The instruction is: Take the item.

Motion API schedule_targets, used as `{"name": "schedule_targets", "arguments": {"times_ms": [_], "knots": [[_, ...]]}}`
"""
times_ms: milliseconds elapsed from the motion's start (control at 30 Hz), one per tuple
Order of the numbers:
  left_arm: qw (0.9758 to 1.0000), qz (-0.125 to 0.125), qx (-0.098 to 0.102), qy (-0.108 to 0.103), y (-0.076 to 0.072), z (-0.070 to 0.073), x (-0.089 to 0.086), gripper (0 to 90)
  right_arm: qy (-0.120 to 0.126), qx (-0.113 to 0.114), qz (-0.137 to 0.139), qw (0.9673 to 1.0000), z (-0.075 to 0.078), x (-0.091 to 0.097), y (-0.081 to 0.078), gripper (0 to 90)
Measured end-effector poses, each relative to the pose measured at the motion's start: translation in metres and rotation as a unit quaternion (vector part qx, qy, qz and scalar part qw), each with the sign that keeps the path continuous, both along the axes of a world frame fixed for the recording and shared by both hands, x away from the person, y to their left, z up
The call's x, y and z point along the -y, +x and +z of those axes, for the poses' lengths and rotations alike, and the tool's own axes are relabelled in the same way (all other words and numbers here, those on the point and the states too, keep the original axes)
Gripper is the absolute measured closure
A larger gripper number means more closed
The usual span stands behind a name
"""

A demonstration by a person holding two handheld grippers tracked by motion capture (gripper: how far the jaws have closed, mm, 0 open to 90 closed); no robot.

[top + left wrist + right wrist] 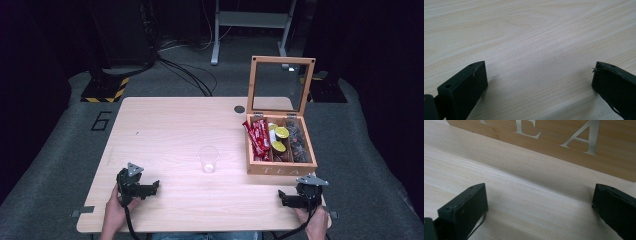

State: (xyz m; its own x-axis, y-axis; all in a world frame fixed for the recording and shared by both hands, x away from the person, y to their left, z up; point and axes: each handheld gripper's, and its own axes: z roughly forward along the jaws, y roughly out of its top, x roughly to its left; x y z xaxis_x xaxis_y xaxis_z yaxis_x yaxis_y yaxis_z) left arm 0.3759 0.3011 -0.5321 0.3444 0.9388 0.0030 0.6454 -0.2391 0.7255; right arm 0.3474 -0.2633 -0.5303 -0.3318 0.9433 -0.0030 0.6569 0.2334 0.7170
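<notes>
I hold my left gripper (152,188) low at the near left of the counter (170,130), jaws spread wide over bare wood. A clear plastic cup (208,159) stands ahead and to its right. My right gripper (283,196), jaws also wide apart, sits just before the open wooden tea box (281,167). Its own view shows the box's lettered front close up; the high view shows sachets and pods inside.

high view above table (165,125), facing forward-down; gripper views low, close over its wood
</notes>
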Motion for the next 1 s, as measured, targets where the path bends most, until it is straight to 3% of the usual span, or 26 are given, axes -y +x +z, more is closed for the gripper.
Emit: {"name": "schedule_targets", "arguments": {"times_ms": [667, 700, 767, 900, 1000], "knots": [[1.0, 0.004, -0.002, 0.0, 0.0, 0.0, 0.001, 0.3, 0.002, -0.016, -0.002, 0.9999, 0.003, -0.001, 0.0, 0.0], [0.9999, -0.002, -0.009, 0.005, 0.0, 0.001, 0.0, 0.3, 0.006, -0.015, -0.003, 0.9999, 0.003, -0.001, 0.0, 0.0], [1.0, 0.004, -0.006, -0.001, 0.0, 0.001, 0.001, 0.3, 0.003, -0.016, 0.006, 0.9999, 0.004, 0.003, 0.0, 0.0], [1.0, 0.005, -0.005, -0.001, 0.0, 0.0, 0.002, 0.3, 0.037, -0.014, -0.007, 0.9992, 0.012, 0.01, -0.004, 0.0], [1.0, 0.005, -0.005, -0.001, 0.0, 0.0, 0.002, 0.3, 0.042, -0.017, -0.01, 0.9989, 0.019, 0.011, -0.005, 0.0]]}}
